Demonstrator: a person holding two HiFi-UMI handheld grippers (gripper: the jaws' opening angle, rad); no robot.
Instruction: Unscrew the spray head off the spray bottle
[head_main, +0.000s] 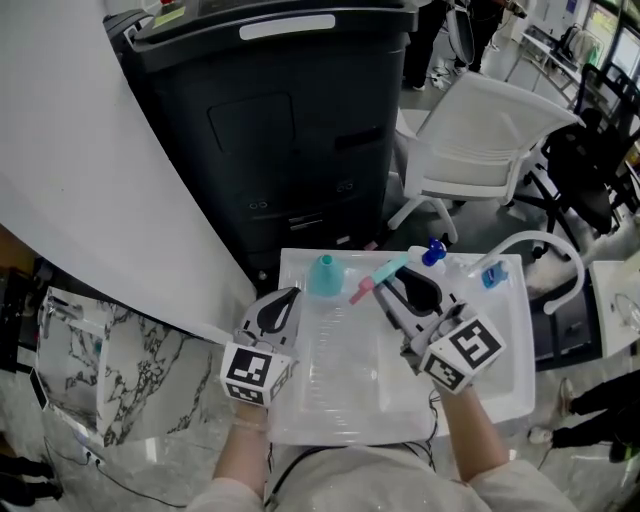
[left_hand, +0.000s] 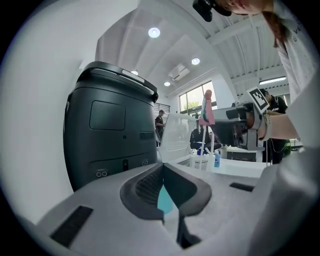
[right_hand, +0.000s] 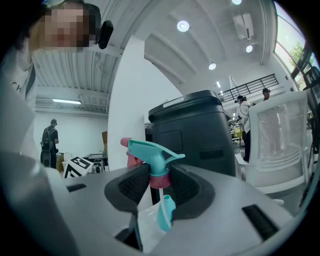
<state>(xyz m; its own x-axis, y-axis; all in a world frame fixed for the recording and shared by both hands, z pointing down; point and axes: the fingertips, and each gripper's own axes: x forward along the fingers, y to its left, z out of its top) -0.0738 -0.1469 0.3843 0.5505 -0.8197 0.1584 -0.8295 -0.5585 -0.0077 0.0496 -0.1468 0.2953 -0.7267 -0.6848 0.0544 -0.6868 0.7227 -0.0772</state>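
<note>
A clear spray bottle (head_main: 345, 360) lies in the white tray (head_main: 515, 380), its teal neck (head_main: 325, 275) pointing away from me. The teal spray head (head_main: 385, 272) with a pink nozzle is off the bottle, held up to the right of the neck. My right gripper (head_main: 395, 287) is shut on it; in the right gripper view the pads clamp the pink collar (right_hand: 159, 181), and the dip tube hangs toward the teal neck (right_hand: 166, 212). My left gripper (head_main: 284, 305) sits at the bottle's left side with its jaws shut tip to tip; only a teal sliver (left_hand: 164, 200) shows behind them.
A tall black bin (head_main: 270, 130) stands right behind the tray. A white chair (head_main: 490, 140) is at the back right. A blue-capped bottle (head_main: 434, 252) and a small blue-labelled one (head_main: 492, 275) stand at the tray's far edge. A white curved tube (head_main: 560, 260) arches on the right.
</note>
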